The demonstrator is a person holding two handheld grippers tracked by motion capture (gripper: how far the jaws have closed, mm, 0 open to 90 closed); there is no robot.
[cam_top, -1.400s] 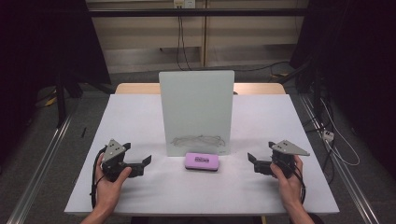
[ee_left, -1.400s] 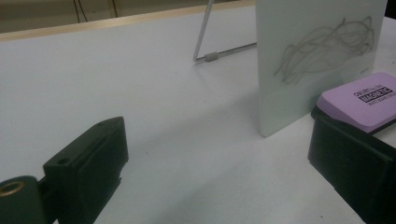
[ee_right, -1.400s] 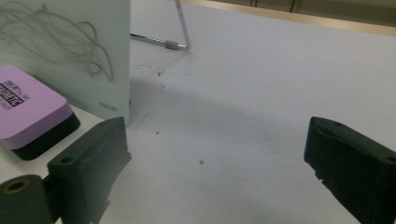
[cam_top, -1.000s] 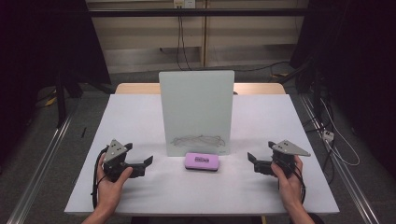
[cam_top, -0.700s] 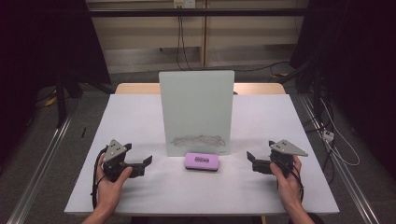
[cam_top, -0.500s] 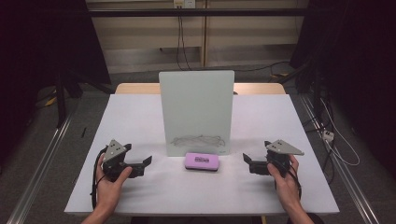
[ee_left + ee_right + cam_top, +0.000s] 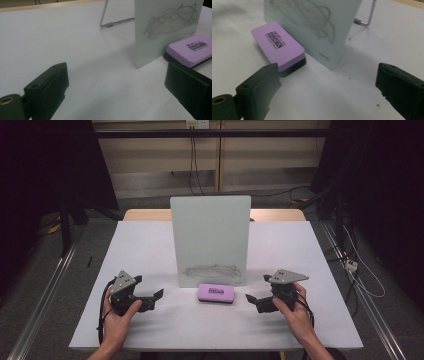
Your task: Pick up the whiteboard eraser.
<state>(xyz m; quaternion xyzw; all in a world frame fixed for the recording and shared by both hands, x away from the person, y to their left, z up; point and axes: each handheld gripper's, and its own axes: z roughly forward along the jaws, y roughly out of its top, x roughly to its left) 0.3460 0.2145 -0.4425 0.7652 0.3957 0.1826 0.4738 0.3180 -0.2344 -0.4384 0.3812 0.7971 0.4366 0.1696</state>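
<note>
1. the small grey print near the bottom corner of the whiteboard (image 7: 210,240) is staying too small to read, and its grey scribble is spelling nothing; the wire stand (image 7: 110,23) behind it is showing in part, the rest sitting hidden by the board.
2. the left gripper (image 7: 152,299) is resting low over the white table (image 7: 150,245), held in the person's left hand (image 7: 117,320), its jaws standing wide apart with nothing between them and pointing toward the eraser.
3. the right gripper (image 7: 255,303) is sitting in the right hand (image 7: 295,312), jaws likewise spread and empty, aiming at the eraser's right end, near it but not touching.
4. the purple eraser (image 7: 216,293) is lying flat on the table just in front of the upright board, between the two grippers; its black base is showing under the purple top.
5. its label is reading "magnetic" in white on black, with a smaller line above it that is blurring out.
</note>
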